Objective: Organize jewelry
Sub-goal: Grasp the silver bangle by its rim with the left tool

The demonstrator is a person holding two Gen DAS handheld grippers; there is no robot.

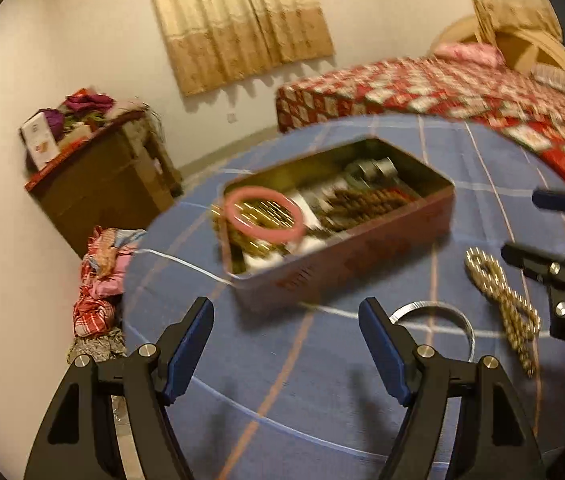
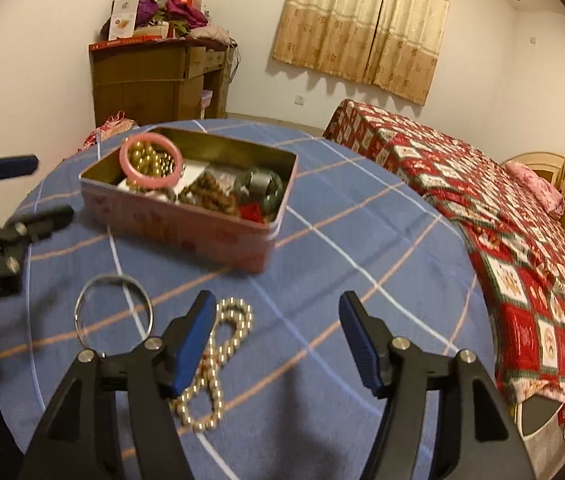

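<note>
A pink tin box (image 1: 346, 256) (image 2: 186, 228) stands open on the blue checked table. In it lie a pink bangle (image 1: 264, 216) (image 2: 150, 164), gold beads (image 2: 150, 156), a brown bead strand (image 2: 210, 196) and a green bangle (image 2: 258, 188). On the cloth lie a gold bead necklace (image 1: 502, 304) (image 2: 218, 360) and a silver bangle (image 1: 442, 320) (image 2: 112, 312). My left gripper (image 1: 286, 344) (image 2: 26, 192) is open and empty above the cloth before the box. My right gripper (image 2: 278, 340) (image 1: 538, 224) is open and empty, with the necklace under its left finger.
The round table (image 2: 362, 248) has a blue checked cloth. A bed with a red patterned cover (image 2: 502, 232) stands to the right. A brown cabinet (image 2: 154, 80) with clutter on top stands against the far wall. Bundled cloth (image 1: 98, 280) lies on the floor at the left.
</note>
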